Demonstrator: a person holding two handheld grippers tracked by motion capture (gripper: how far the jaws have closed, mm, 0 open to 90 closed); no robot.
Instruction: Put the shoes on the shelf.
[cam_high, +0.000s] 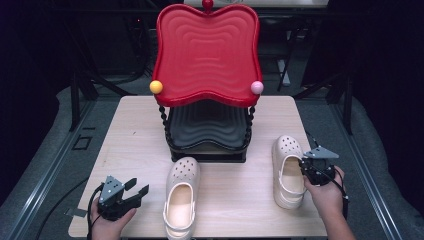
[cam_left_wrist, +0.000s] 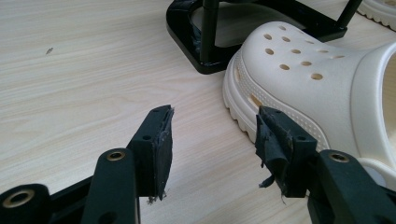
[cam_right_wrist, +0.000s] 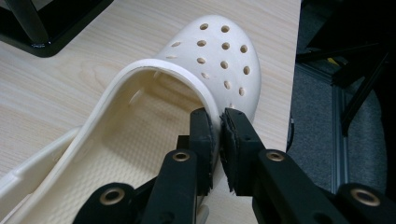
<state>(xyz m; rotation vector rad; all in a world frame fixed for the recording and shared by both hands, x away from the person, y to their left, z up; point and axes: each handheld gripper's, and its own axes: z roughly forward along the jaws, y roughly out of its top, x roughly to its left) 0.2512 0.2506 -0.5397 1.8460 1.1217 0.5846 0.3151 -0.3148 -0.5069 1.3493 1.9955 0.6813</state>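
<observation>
Cream rubber sits pinched between my right jaws (cam_right_wrist: 219, 140): they are clamped on the side wall of the right clog (cam_right_wrist: 187, 93), one pad inside the opening and one outside, just behind the holed toe cap. I judge the thin collar is the only edge narrow enough to bite, and gripping it there should let me lift the shoe without it folding. In the high view that right gripper (cam_high: 311, 167) meets the clog (cam_high: 288, 172) from its 3 o'clock side, near the right edge of the tabletop (cam_high: 135, 130).

My left jaws (cam_left_wrist: 212, 140) stand apart with nothing between them, low over the wood, aimed at the toe of the left clog (cam_left_wrist: 303, 79), which lies just beyond my right-hand pad, not touching as far as I can tell. In the high view the left gripper (cam_high: 131, 192) waits at about 9 o'clock of that clog (cam_high: 181, 197), probably ready to take it next.

Both clogs point toe-first toward 12 o'clock, where a two-tier shoe rack (cam_high: 207, 132) stands: a black lower tray and a red wavy upper tray (cam_high: 207, 55) with a yellow ball and a pink ball at its corners. I take the rack to be where the shoes are headed.

Pale wood-grain tabletop, bare apart from these things; around it grey floor, dark metal frames, dim room.
</observation>
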